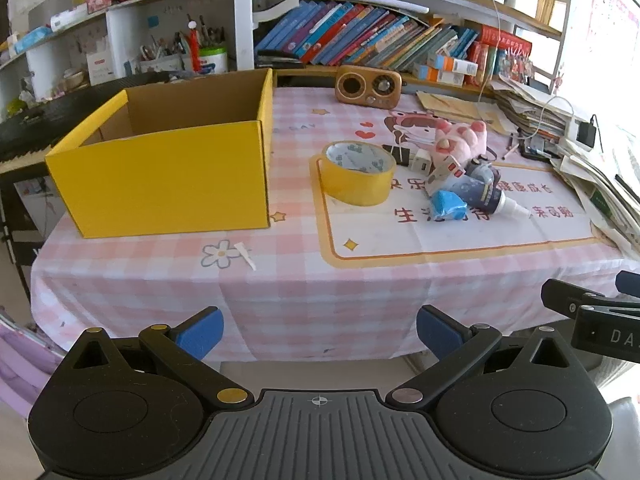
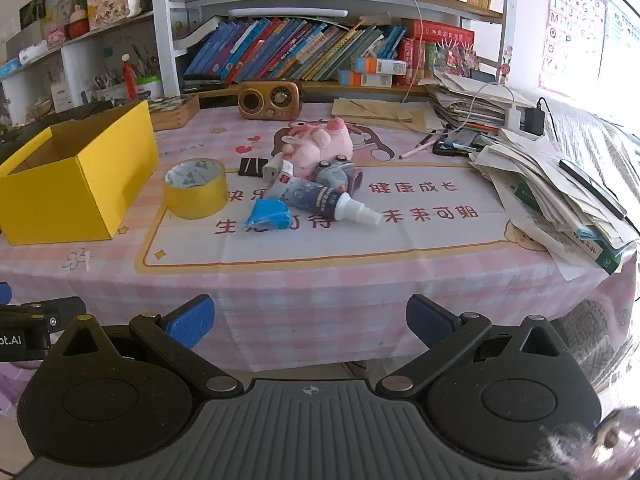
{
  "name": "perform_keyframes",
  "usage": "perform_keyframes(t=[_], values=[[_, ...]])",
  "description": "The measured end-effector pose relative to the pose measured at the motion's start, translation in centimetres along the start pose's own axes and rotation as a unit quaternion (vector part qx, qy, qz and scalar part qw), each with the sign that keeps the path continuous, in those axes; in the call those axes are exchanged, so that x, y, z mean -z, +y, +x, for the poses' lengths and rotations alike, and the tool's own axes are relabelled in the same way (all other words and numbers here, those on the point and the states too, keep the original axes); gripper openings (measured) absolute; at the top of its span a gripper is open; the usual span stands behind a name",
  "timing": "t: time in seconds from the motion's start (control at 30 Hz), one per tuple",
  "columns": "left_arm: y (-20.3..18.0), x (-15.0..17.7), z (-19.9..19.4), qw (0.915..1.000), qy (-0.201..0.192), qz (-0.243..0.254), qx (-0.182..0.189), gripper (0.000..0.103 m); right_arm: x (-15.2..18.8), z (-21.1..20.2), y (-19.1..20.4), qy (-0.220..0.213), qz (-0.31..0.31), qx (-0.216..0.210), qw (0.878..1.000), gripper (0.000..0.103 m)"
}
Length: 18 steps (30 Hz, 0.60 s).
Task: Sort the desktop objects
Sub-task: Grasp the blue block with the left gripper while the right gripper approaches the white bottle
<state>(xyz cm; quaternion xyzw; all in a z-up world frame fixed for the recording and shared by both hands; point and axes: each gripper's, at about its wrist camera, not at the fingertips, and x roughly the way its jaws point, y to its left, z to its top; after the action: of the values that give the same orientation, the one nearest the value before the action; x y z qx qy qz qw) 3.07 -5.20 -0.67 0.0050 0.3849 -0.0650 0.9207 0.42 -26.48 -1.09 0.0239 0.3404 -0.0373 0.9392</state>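
Your left gripper hangs just short of the near table edge with its blue-padded fingers spread wide and nothing between them. Your right gripper sits the same way beside it, jaws apart and empty, also off the near edge.

Beyond them lies a pink checked tablecloth with a printed cartoon panel at its middle. Behind the table you have shelves of leaning books, a small wooden radio at the far edge, and a sliding heap of papers along the right side.

The yellow box stands open on the left of the cloth; what you can see of its inside is bare cardboard, though the front wall hides the floor of it.

The things to sort lie in a cluster near the centre, well apart from both grippers: a roll of yellow tape lying flat, nearest the box, a black binder clip behind it, a crumpled blue packet, a spray bottle on its side with its nozzle pointing right, and a pink plush toy at the back. A small white scrap lies alone in front of the box
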Motion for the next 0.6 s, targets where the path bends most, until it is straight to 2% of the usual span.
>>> perform_keyframes(t=[0.6], values=[[-3.8, -2.3, 3.5, 0.9996, 0.015, -0.022, -0.006, 0.103, -3.1, 4.1, -3.7, 0.014, -0.024, -0.023, 0.999, 0.101]])
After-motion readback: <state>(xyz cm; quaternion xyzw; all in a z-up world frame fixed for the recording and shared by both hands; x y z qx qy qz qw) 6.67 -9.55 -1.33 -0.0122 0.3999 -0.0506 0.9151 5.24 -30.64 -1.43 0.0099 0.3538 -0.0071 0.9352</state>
